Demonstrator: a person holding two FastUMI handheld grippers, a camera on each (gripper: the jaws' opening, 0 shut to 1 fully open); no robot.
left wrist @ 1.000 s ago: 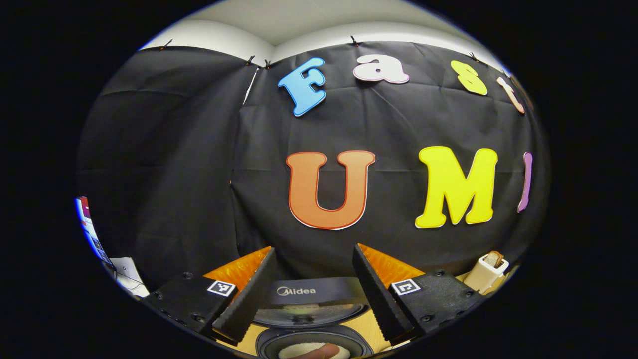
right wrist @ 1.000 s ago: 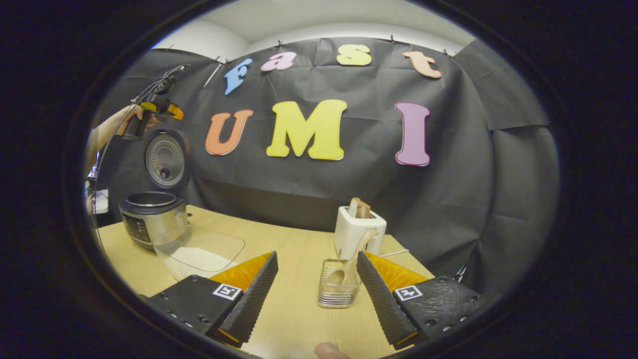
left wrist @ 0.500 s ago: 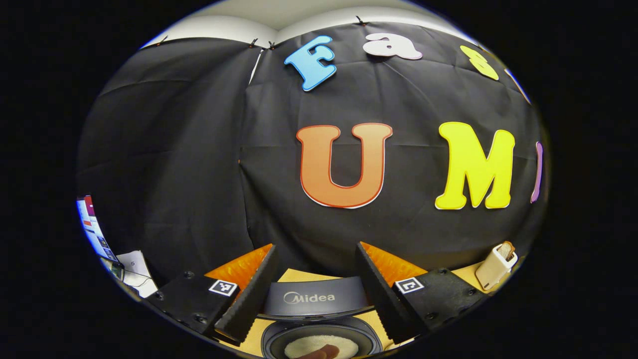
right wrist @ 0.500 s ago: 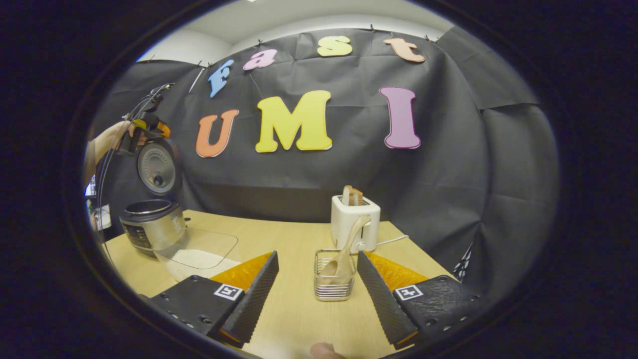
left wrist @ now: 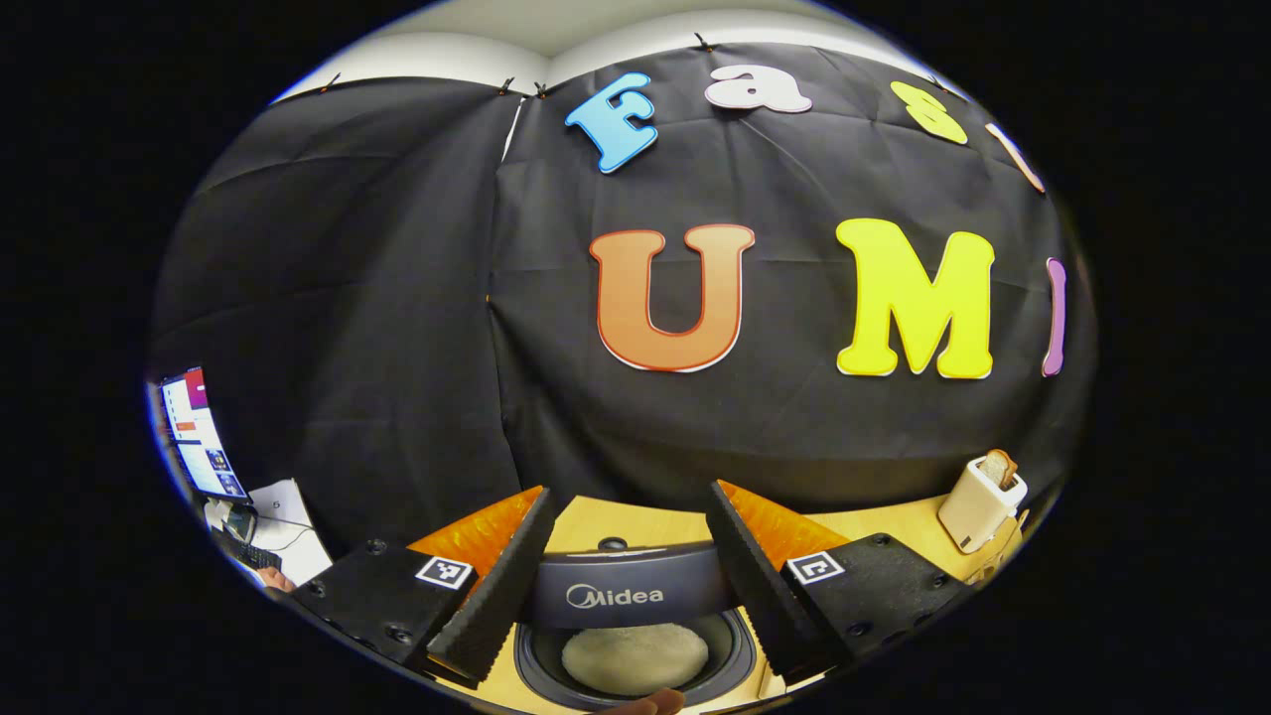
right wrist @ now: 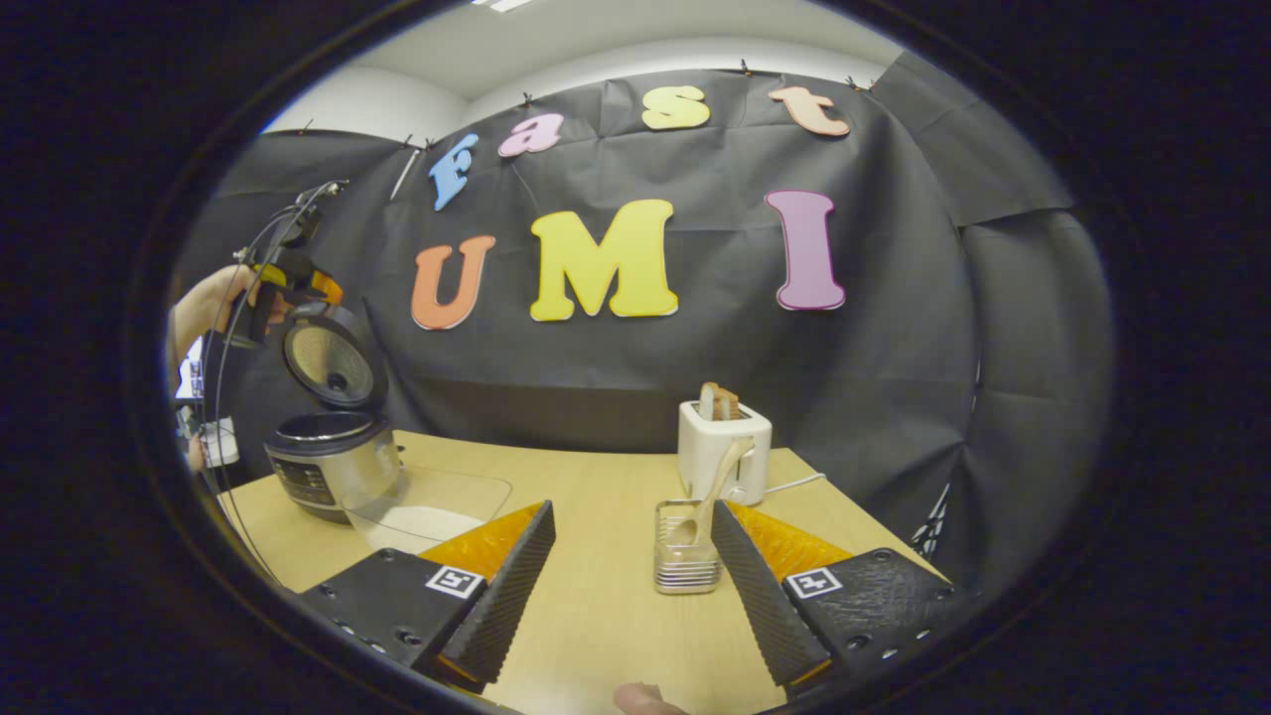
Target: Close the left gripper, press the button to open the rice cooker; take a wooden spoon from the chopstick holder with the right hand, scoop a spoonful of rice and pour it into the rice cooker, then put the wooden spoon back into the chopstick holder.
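In the left gripper view, the left tongs (left wrist: 628,556) stand wide apart and hold nothing, poised above the rice cooker (left wrist: 635,641). The cooker's lid (left wrist: 626,588) sits between the two fingers, raised, and below it the inner pot shows a pale mass of rice (left wrist: 635,657). A white toaster (left wrist: 979,501) stands far to the right of the cooker on the worktop (left wrist: 874,521). A monitor (left wrist: 199,437) is visible far to the left of the cooker. In the right gripper view, the right tongs (right wrist: 632,566) are spread wide and empty, above the worktop (right wrist: 596,616). The chopstick holder (right wrist: 685,556) stands to the right of the rice cooker (right wrist: 333,467), just in front of the toaster (right wrist: 723,452), and lies between the two fingers, closer to the right one. The wooden spoon (right wrist: 710,492) rests in the holder, its handle leaning up and to the right across the toaster's front. A clear container of rice (right wrist: 427,506) sits just beside the cooker on its right. The cooker's lid (right wrist: 333,357) is tilted open, and the left tongs (right wrist: 288,288), held by a hand (right wrist: 209,303), are just above that lid.
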